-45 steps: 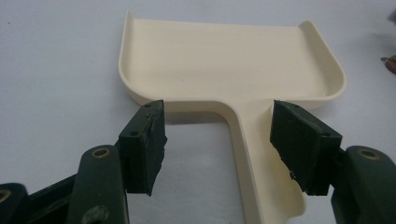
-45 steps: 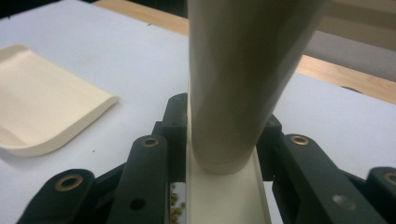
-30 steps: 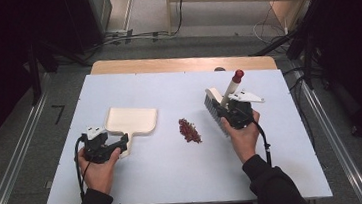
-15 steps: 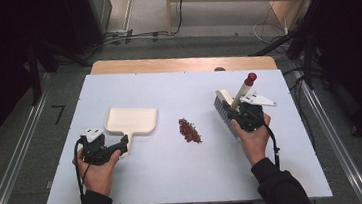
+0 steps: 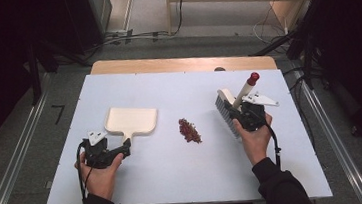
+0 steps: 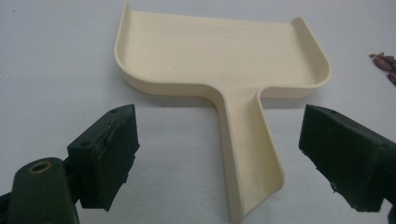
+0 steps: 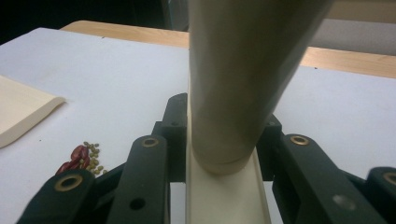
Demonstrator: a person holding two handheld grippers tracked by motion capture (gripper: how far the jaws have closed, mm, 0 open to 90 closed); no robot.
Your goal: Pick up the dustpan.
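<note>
Landmark: the small pile of red and greenish bits (image 5: 190, 130) lying on the white bench (image 5: 176, 178).

Dustpan (image 5: 130, 122): cream plastic, flat on the bench, well to the left of the pile. Long axis runs from the handle, at the person's side, to the pan mouth on the far side; the open lip points away from the person. In the left gripper view the dustpan (image 6: 219, 70) has its handle reaching down between the two pads, touching neither.

Left tongs (image 5: 118, 150): near side of the dustpan, farther left of the pile than the pan itself. Jaws have just been opening and now stand wide, one pad on each side of the handle with clear bench showing in both gaps; nothing gripped. Left tongs (image 6: 219, 154) seen from their own camera confirm the gaps.

Brush (image 5: 234, 104): right of the pile, well apart from it. Bristle head low and towards the pile, cream handle slanting up and away to the right, ending in a red cap. Long axis tilted, not upright.

Right tongs (image 5: 243, 113): closed firmly on the brush, held in the right hand (image 5: 253, 138). In the right gripper view the brush (image 7: 243, 70) handle rises between the jaws, with the pile (image 7: 79, 158) at lower left.
</note>
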